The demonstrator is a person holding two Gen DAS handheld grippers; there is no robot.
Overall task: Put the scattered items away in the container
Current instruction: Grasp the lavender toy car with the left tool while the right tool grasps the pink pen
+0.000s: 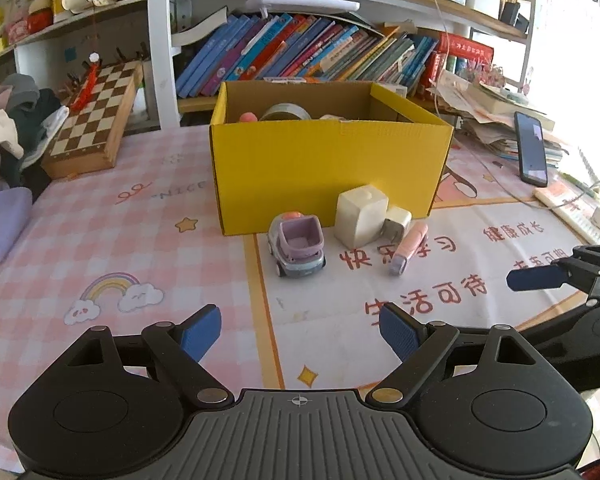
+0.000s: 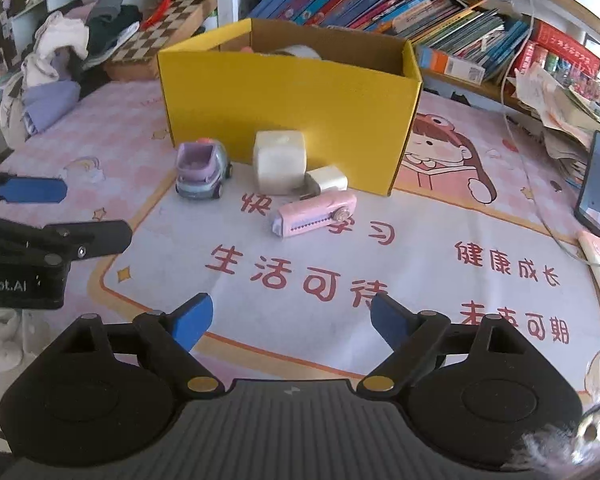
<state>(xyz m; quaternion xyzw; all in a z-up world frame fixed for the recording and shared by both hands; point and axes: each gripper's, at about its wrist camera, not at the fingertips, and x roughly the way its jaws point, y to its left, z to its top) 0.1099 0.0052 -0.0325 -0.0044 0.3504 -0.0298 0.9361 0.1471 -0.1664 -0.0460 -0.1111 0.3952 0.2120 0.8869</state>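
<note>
A yellow cardboard box (image 1: 324, 160) (image 2: 284, 92) stands open on the table, with a tape roll (image 1: 285, 112) and a pink ball (image 1: 248, 117) inside. In front of it lie a purple-grey toy truck (image 1: 298, 248) (image 2: 202, 174), a white cube-shaped bottle (image 1: 360, 214) (image 2: 279, 166), a small white charger (image 1: 397, 222) (image 2: 328, 182) and a pink utility knife (image 1: 408, 248) (image 2: 314, 214). My left gripper (image 1: 300, 330) is open and empty, short of the truck. My right gripper (image 2: 292, 318) is open and empty, short of the knife.
A chessboard (image 1: 96, 116) and a heap of clothes (image 1: 8, 140) sit at the left. Leaning books (image 1: 300, 52) fill the shelf behind the box. A phone (image 1: 532, 148) (image 2: 598, 184), papers and a cable lie at the right.
</note>
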